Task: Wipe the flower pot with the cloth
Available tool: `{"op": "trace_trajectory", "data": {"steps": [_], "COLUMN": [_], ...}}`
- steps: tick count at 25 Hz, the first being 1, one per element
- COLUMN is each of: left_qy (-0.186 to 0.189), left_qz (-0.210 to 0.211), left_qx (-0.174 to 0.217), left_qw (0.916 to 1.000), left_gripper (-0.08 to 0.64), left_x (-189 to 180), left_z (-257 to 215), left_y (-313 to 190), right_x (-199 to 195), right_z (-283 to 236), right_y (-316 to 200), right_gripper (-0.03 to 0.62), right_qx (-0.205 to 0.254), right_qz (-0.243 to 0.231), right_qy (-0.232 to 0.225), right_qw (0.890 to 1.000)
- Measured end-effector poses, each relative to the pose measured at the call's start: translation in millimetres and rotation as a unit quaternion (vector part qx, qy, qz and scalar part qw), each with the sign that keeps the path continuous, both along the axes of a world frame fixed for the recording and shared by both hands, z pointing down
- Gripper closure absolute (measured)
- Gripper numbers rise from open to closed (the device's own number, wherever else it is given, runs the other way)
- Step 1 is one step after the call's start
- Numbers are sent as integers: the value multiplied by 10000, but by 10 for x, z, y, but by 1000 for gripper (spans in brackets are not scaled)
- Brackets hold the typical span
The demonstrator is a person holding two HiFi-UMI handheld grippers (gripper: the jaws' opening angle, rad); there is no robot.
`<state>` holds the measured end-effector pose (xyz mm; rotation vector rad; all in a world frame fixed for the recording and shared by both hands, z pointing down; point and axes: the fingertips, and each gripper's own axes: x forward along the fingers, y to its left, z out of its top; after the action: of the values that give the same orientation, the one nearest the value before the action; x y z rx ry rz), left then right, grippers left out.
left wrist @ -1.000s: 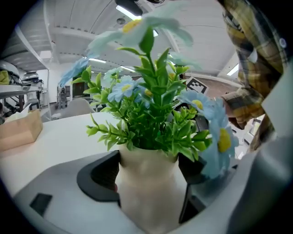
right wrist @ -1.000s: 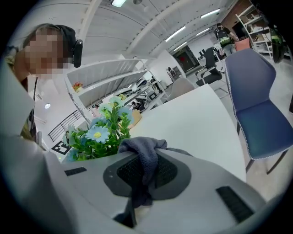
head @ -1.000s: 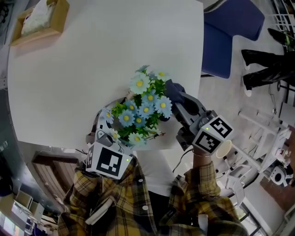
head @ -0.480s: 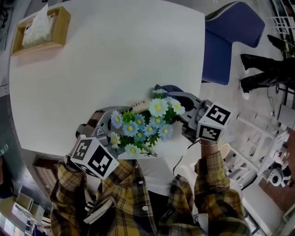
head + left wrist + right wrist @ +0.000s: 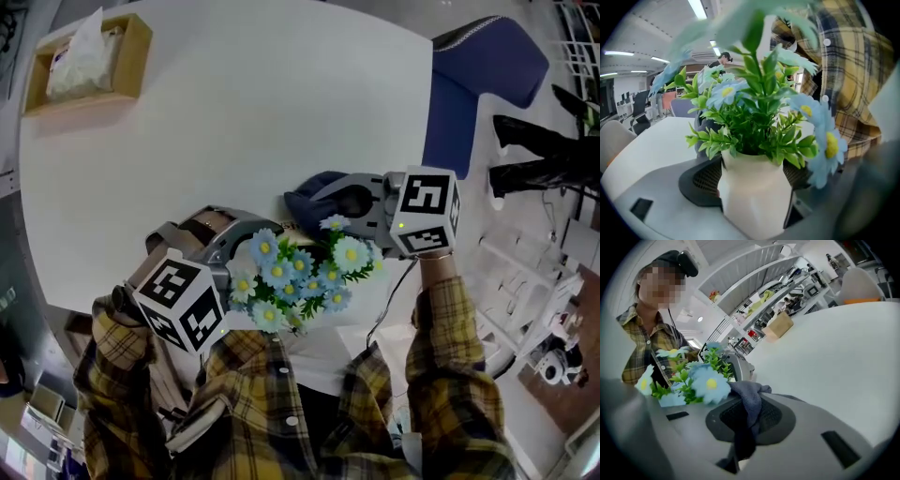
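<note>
- Left gripper (image 5: 217,246) is clamped on the flower pot (image 5: 752,192), one jaw pad each side of the white body. The pot sits at the near edge of the table (image 5: 234,112), tipped so the flowers (image 5: 295,277) lean twd the person's shirt. Can't tell if the base rests on the table or hangs clear.
- Right gripper (image 5: 361,202) is closed on the cloth (image 5: 749,404), a dark blue wad bunched past the jaw tips, just beside the blooms. Can't tell if it touches the pot yet.
- Risk 1: the pot looks smooth and angled. A firm sideways rub could twist it betw the pads, and it'd slide out.
- Risk 2: it's right at the table edge, so a slip prob means the lap or the floor, not the tabletop.
- Risk 3: the cloth looks pinched by one fold only. Drag on the pot or a snag on the leaves could pull it free.
- Risk 4: in the head view the blooms cover the pot completely, so the wipe goes in blind. Easy to scrub petals instead of the pot wall, or bend the stems.
- Risk 5: the two grippers are close together. Reaching round the pot w/ the cloth could knock one gripper on the other and jar the grip.
- Tissue box (image 5: 84,61) is well apart at the far corner, no issue.
</note>
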<state>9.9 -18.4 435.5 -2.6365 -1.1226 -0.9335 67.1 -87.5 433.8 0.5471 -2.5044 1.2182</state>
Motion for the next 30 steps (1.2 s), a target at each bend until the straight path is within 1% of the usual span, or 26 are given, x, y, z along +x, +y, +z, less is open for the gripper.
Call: {"op": "trace_trajectory", "data": {"steps": [2, 4, 6, 7, 10, 12, 14, 15, 17, 18, 20, 22, 24, 26, 28, 30], "left_qy": [-15, -27, -77, -128, -212, -179, -167, -190, -274, -322, -430, -574, -698, -765, -783, -754], "left_qz": [173, 273, 222, 122, -359, -753, -1251, -1533, -2119, -2418, -3005, -3533, -3950, -4274, -4562, -4811], "left_qx": [42, 82, 53, -3, -176, -167, -101, -73, -43, -32, -24, -207, -607, -865, -934, -937], "left_qw": [9998, 9996, 9997, 9998, 9990, 9969, 9920, 9880, 9769, 9698, 9528, 9335, 9140, 8967, 8815, 8684], "left_gripper": [141, 141, 141, 141, 138, 138, 139, 140, 140, 140, 140, 140, 140, 140, 140, 140], "left_x": [-29, -37, -36, -37, -75, -147, -242, -295, -399, -444, -520, -581, -611, -576, -512, -444], "left_z": [4, 9, 27, 43, 77, 61, 54, 75, 163, 208, 239, 168, 47, -22, -7, -15], "left_y": [-25, -38, -43, -47, -87, -143, -226, -270, -336, -349, -303, -131, 103, 258, 340, 381], "right_x": [-131, -224, -265, -263, -216, -197, -175, -157, -103, -69, 8, 79, 144, 217, 256, 214], "right_z": [15, 35, 50, 53, 47, 21, 1, 7, 57, 84, 79, -19, -139, -174, -133, -109], "right_y": [-57, -94, -110, -111, -93, -70, -49, -43, -38, -28, 39, 174, 343, 495, 621, 747], "right_gripper": [571, 571, 571, 571, 571, 571, 571, 571, 571, 571, 571, 571, 571, 571, 571, 571], "right_qx": [-66, -106, -125, -127, -52, 44, 91, 87, 60, 56, 75, 103, 117, 91, -12, -136], "right_qz": [-338, -579, -678, -657, -364, -92, 204, 367, 747, 963, 1462, 2097, 2810, 3487, 4040, 4395], "right_qy": [20, 55, 94, 101, 53, 18, 34, 59, 122, 158, 231, 273, 279, 287, 259, 221], "right_qw": [9994, 9983, 9976, 9977, 9993, 9999, 9997, 9993, 9971, 9952, 9889, 9773, 9592, 9368, 9144, 8978]}}
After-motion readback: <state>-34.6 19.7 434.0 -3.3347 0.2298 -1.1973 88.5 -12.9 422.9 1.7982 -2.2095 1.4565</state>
